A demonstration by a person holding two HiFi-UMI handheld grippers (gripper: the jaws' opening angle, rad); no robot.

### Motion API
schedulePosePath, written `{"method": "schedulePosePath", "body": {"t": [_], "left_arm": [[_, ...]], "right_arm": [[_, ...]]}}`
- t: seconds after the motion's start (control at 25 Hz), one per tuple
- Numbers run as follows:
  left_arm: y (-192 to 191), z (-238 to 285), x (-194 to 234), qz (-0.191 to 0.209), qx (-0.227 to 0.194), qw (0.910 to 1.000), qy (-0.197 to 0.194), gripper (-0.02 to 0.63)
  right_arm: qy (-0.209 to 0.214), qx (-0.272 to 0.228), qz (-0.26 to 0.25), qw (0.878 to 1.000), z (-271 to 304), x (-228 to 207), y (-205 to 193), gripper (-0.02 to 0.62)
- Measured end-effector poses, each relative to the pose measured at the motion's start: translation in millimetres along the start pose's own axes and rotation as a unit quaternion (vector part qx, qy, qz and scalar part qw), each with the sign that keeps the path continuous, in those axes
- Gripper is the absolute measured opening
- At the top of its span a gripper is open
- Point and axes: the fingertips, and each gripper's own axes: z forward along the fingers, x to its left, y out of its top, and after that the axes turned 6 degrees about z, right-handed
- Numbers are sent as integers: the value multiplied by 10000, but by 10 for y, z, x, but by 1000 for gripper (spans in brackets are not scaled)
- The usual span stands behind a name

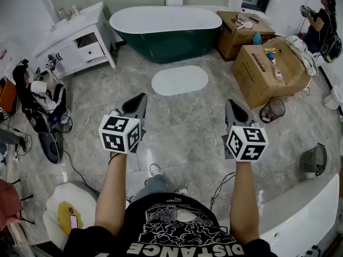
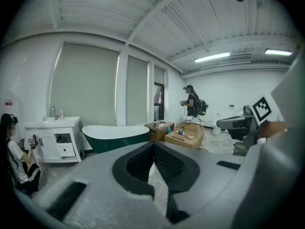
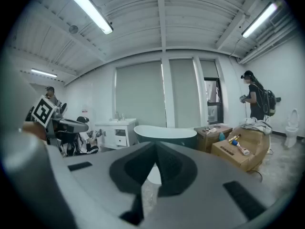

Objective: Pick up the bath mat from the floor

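A pale oval bath mat (image 1: 179,80) lies flat on the grey tiled floor in front of the green bathtub (image 1: 166,31). Both grippers hover at waist height well short of it, side by side. My left gripper (image 1: 142,97) is shut with nothing in it, and its tips meet in the left gripper view (image 2: 153,146). My right gripper (image 1: 229,103) is shut and empty too, seen again in the right gripper view (image 3: 155,146). A sliver of the mat (image 3: 153,175) shows below the right jaws.
A white vanity (image 1: 80,39) stands far left. Cardboard boxes (image 1: 268,68) with tools sit far right, a wire bin (image 1: 273,110) beside them. One person sits on the floor at left (image 1: 40,95); another stands at far right (image 1: 321,20). A cable (image 1: 80,173) trails near my feet.
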Motion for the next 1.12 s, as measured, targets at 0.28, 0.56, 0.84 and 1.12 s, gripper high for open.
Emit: {"method": "schedulePosePath", "body": {"t": [0.28, 0.56, 0.84, 1.12], "left_arm": [[-44, 166, 98, -9, 27, 10000, -11, 9], [-19, 602, 339, -23, -34, 10000, -62, 26], [22, 1189, 809, -46, 8, 9999, -92, 74], [102, 1819, 1282, -37, 73, 9997, -209, 117]], "right_arm": [[-66, -16, 42, 10000, 151, -62, -31, 5], [-58, 46, 139, 9999, 564, -151, -43, 43], [-123, 148, 232, 9995, 1216, -270, 38, 74], [-233, 283, 273, 9990, 1871, -317, 176, 121]]}}
